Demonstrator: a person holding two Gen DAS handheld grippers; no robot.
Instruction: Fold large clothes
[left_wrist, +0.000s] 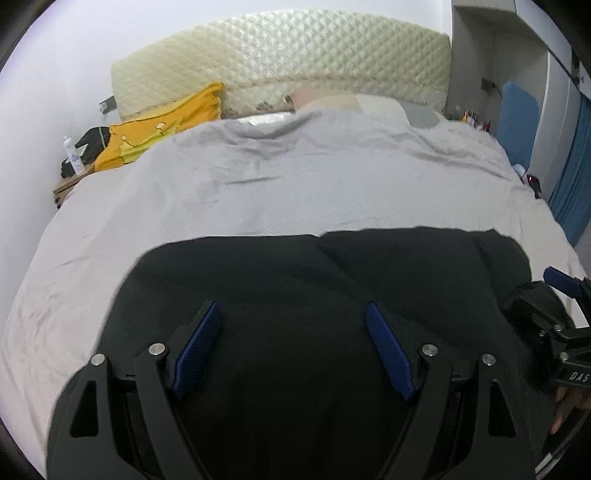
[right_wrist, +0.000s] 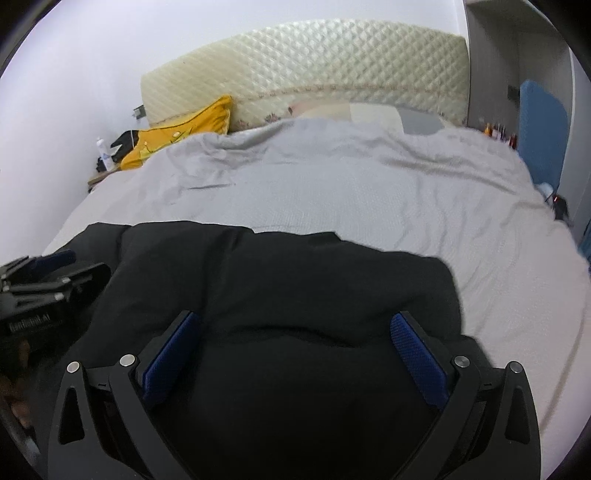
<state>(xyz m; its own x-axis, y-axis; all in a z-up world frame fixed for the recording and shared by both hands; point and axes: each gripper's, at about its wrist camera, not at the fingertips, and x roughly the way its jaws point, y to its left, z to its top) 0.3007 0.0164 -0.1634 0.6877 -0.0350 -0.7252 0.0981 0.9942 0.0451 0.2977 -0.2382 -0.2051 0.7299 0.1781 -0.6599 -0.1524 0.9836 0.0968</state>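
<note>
A large black garment (left_wrist: 314, 280) lies spread on the near part of the bed; it also shows in the right wrist view (right_wrist: 295, 280). My left gripper (left_wrist: 293, 314) hovers over its left half, jaws wide open with blue pads (left_wrist: 201, 347), holding nothing. My right gripper (right_wrist: 295, 325) is over the garment's right half, also wide open and empty. The right gripper shows at the edge of the left wrist view (left_wrist: 561, 284), and the left gripper at the edge of the right wrist view (right_wrist: 48, 266). The garment's near edge is hidden under the grippers.
The bed's light grey cover (left_wrist: 295, 184) stretches to a quilted cream headboard (left_wrist: 295, 55). A yellow cushion (left_wrist: 162, 125) and a nightstand with a spray bottle (left_wrist: 72, 155) sit far left. A blue chair (left_wrist: 517, 122) and small bottles stand far right.
</note>
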